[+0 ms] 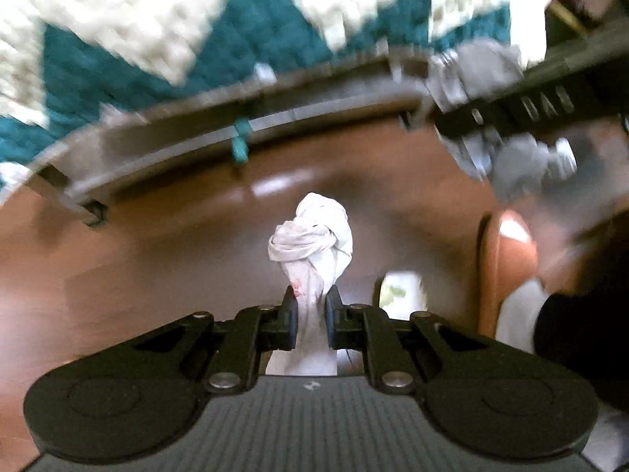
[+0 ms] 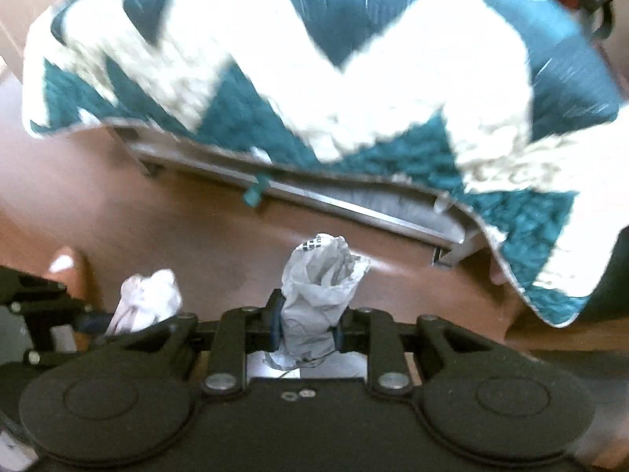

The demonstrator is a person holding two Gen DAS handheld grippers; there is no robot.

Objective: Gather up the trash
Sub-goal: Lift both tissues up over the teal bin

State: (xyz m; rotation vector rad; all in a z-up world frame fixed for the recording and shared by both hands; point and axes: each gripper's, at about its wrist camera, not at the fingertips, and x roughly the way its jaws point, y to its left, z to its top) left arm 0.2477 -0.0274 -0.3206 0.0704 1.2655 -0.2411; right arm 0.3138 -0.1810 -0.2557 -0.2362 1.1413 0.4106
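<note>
My left gripper point(image 1: 310, 314) points steeply down at the brown floor point(image 1: 137, 267), and its fingers point(image 1: 291, 316) are clenched on a crumpled white tissue point(image 1: 312, 236). The wad sticks out past the fingertips, twisted into a knot at the top, with a small pink mark near where the left pad presses it. It hangs above the floor, on the near side of the bed frame point(image 1: 165, 137).

My right gripper point(image 2: 306, 322) is likewise clamped on its own piece of trash, a crumpled grey paper point(image 2: 320, 275) with a bit of dark print at its upper edge. That paper stands up between the fingers point(image 2: 275, 314), also over the floor and short of the bed frame.

Beyond the frame's grey rail lies a teal and cream zigzag blanket point(image 2: 314, 78), draped over the bed, one corner hanging down past the frame on the right of the right wrist view. From the right wrist view, the white tissue shows at lower left, beside the grey paper. Everything away from the fingers is blurred.
</note>
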